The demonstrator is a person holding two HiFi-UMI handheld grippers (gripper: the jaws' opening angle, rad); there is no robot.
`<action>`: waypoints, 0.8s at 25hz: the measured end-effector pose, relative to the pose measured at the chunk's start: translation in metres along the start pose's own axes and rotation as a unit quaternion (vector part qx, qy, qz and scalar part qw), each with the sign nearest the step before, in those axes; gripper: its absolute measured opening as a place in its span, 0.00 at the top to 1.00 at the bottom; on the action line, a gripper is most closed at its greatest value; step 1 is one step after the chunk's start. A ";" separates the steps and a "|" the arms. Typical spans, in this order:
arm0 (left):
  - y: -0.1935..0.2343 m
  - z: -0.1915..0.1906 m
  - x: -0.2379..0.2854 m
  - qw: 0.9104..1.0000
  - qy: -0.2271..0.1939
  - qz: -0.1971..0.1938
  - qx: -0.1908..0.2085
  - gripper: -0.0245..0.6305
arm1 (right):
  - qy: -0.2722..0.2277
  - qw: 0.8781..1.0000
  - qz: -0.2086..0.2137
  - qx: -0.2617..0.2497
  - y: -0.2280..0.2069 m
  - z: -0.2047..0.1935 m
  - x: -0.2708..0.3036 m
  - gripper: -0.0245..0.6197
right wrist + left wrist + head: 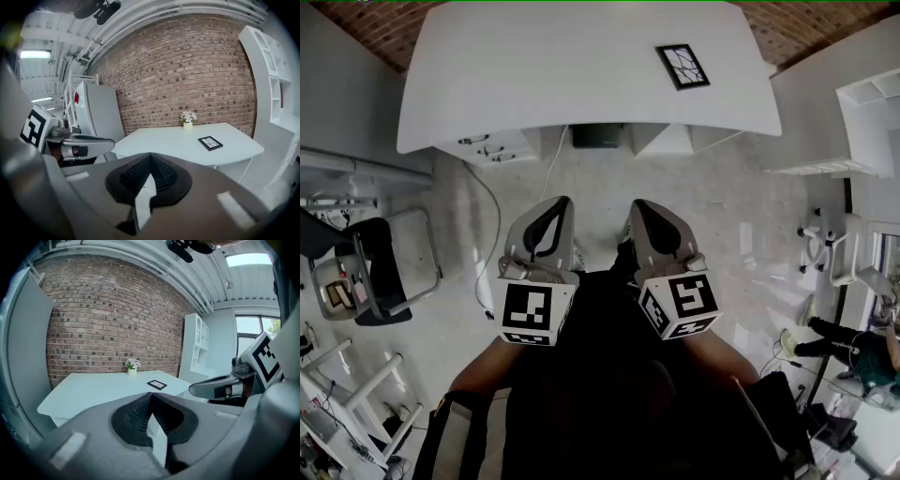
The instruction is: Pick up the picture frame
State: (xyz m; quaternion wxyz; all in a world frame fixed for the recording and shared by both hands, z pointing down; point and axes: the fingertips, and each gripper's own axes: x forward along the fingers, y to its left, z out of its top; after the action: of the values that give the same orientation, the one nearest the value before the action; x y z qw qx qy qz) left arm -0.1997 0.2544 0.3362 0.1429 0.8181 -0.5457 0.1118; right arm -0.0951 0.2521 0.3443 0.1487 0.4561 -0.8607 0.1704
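**Q:** Setting?

**A:** A room with a pale speckled floor (703, 216) and a red brick wall (112, 319). Nearest the operator, the left gripper (560, 204) and right gripper (638, 207) sit side by side. Each has its jaws fully together with nothing between them.

**Q:** Location of the work item?

**A:** A white rounded table (534, 84) stands ahead of both sets of fingertips. The black rectangular picture frame (682, 66) lies flat on it, well apart from the fingertips, forward and to the right of the right pair. Beyond it, by the wall, is a small white pot of pale flowers (188, 118).

**Q:** Handling?

**A:** It is probably light and rigid, with a fragile glazed face and a smooth rim. Lying flat, it offers little purchase. Recommended: spread the jaws and pinch one edge across the border, avoiding the centre.

**Q:** Pose?

**A:** Both grippers are held low before the torso, tipped slightly downward and aimed toward the table.
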 end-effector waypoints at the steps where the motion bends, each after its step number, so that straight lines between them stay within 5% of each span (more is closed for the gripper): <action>1: 0.000 0.000 0.000 1.000 0.000 0.000 0.000 0.97 | 0.000 1.000 0.000 0.000 0.000 0.000 0.000 0.96; 20: -0.003 0.004 0.005 1.000 -0.002 -0.005 -0.001 0.97 | -0.009 1.000 -0.007 -0.006 -0.005 0.006 -0.002 0.96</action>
State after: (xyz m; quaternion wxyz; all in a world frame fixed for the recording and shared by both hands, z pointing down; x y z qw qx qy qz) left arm -0.1950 0.2499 0.3342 0.1436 0.8207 -0.5422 0.1089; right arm -0.0905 0.2480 0.3385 0.1443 0.4627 -0.8599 0.1601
